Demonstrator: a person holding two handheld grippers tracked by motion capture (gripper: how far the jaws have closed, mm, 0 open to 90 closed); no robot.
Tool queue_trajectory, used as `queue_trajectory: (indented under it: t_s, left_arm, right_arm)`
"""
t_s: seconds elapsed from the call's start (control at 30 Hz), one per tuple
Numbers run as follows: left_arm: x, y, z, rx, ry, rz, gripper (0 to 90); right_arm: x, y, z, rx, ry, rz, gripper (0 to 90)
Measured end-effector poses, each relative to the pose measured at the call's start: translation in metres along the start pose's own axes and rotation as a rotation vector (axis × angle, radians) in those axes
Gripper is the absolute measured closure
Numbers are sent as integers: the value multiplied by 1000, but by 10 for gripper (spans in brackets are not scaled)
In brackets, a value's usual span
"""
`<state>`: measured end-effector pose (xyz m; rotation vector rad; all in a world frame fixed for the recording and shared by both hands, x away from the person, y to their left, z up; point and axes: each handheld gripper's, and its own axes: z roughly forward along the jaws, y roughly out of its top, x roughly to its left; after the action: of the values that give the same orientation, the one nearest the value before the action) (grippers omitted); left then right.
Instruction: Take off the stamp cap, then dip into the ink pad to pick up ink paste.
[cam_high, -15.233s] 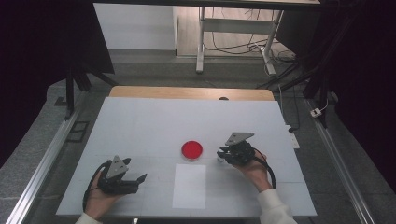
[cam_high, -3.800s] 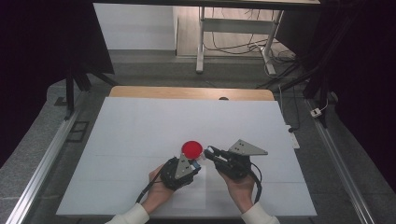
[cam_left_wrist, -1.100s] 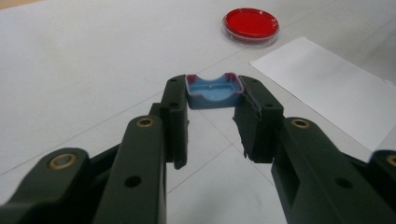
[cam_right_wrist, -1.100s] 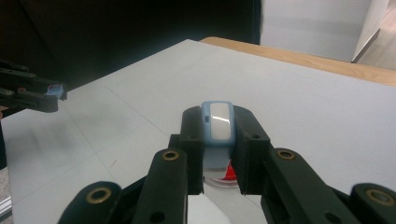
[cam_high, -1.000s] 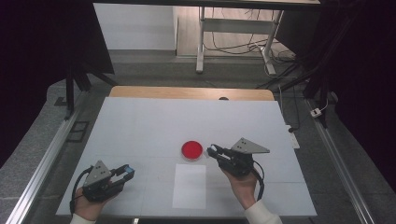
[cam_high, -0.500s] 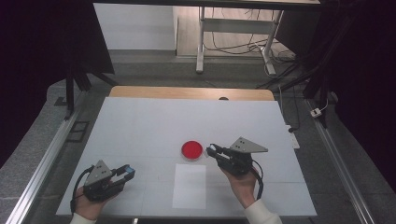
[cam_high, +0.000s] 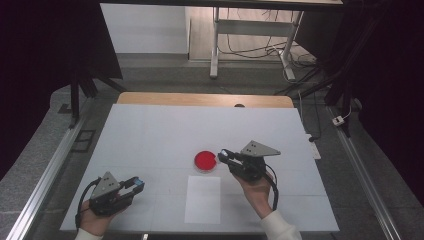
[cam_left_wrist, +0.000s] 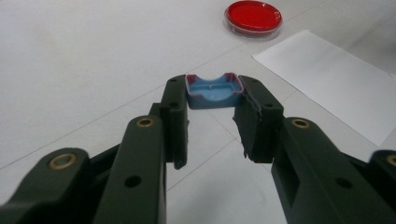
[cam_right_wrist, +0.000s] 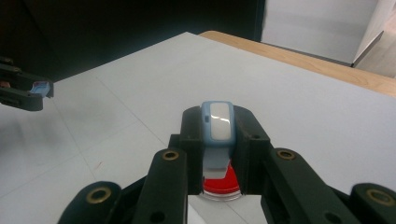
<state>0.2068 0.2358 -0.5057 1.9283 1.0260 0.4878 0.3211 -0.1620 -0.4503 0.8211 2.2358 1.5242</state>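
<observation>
Gripping a blue cap (cam_left_wrist: 213, 92) in our left gripper (cam_left_wrist: 212, 122), we held a blue-white piece (cam_right_wrist: 218, 122) in our right gripper (cam_right_wrist: 218, 140) above the red dish (cam_high: 205, 161).

No writing, label, brand, number or sign is showing legibly anywhere in these views. The white sheet (cam_high: 202, 198) near the front edge of the table is lying blank, the red dish (cam_high: 205, 160) is bearing no mark, and the small blue pieces (cam_left_wrist: 213, 91) between the jaws are carrying nothing that can be read.
</observation>
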Motion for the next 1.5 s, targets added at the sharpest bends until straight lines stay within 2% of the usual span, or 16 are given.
queue_trajectory:
  t_s: [0.43, 1.37, 1.5]
  left_arm:
    - [0, 0, -1, 0, 3, -1, 653]
    - [-2, -1, 1, 5, -1, 3, 652]
    - [-2, 0, 1, 5, -2, 3, 652]
  right_arm:
    - [-7, 5, 11, 25, 4, -2, 752]
    - [-13, 7, 55, 108, 14, -42, 752]
    - [-15, 5, 60, 133, 13, -47, 752]
